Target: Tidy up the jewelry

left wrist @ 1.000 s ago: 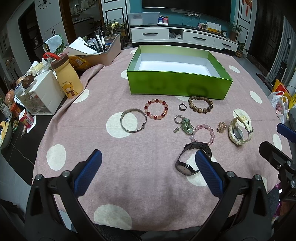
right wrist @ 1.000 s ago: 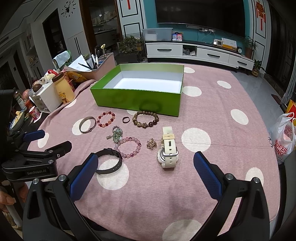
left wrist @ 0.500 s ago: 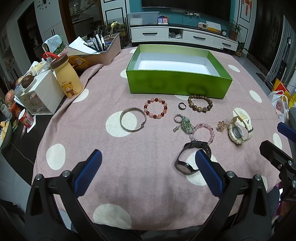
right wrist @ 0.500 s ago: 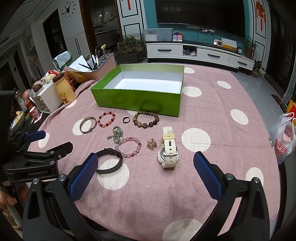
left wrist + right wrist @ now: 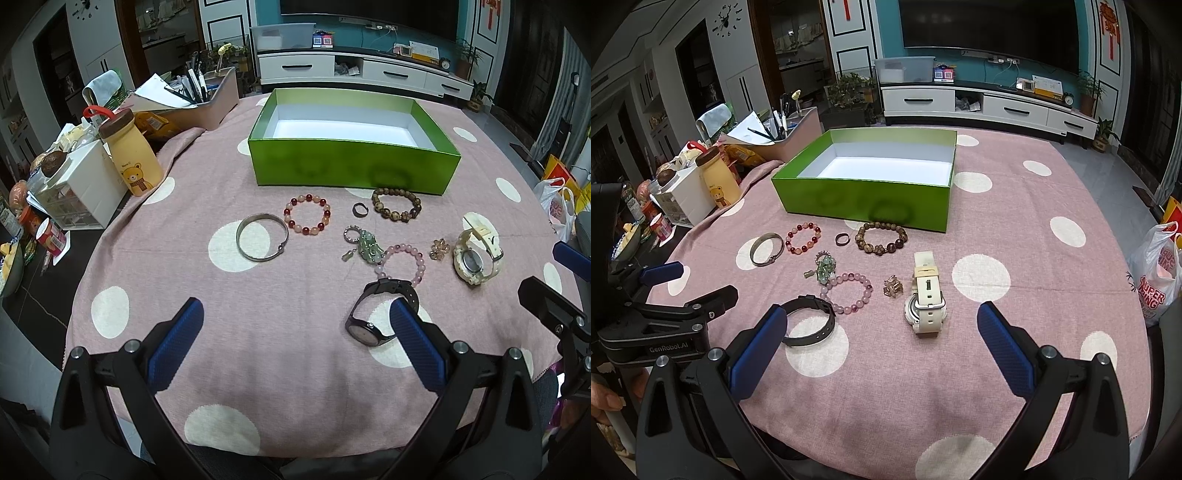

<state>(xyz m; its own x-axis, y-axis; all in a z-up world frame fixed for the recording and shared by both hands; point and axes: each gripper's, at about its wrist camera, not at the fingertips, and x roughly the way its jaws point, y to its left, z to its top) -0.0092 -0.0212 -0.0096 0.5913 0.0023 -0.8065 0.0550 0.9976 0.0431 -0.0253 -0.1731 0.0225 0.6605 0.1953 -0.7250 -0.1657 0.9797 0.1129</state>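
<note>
An open green box (image 5: pixel 351 166) (image 5: pixel 864 201) stands on the pink dotted tablecloth (image 5: pixel 295 280). In front of it lie a silver bangle (image 5: pixel 238 238), a red bead bracelet (image 5: pixel 293 202), a dark ring (image 5: pixel 360 209), a brown bead bracelet (image 5: pixel 395 216), a green pendant (image 5: pixel 367 245), a pink bracelet (image 5: pixel 419 258), a gold brooch (image 5: pixel 438 250), a white watch (image 5: pixel 472 260) (image 5: pixel 925 310) and a black watch (image 5: pixel 364 328) (image 5: pixel 812 301). My left gripper (image 5: pixel 295 314) hovers open beside the black watch. My right gripper (image 5: pixel 882 314) is open, short of the white watch.
At the table's left edge stand a yellow bear bottle (image 5: pixel 133 155), a white drawer unit (image 5: pixel 77 184) and a tray of pens (image 5: pixel 207 99). A plastic bag (image 5: pixel 1156 273) hangs off the right side. Each gripper shows at the edge of the other's view.
</note>
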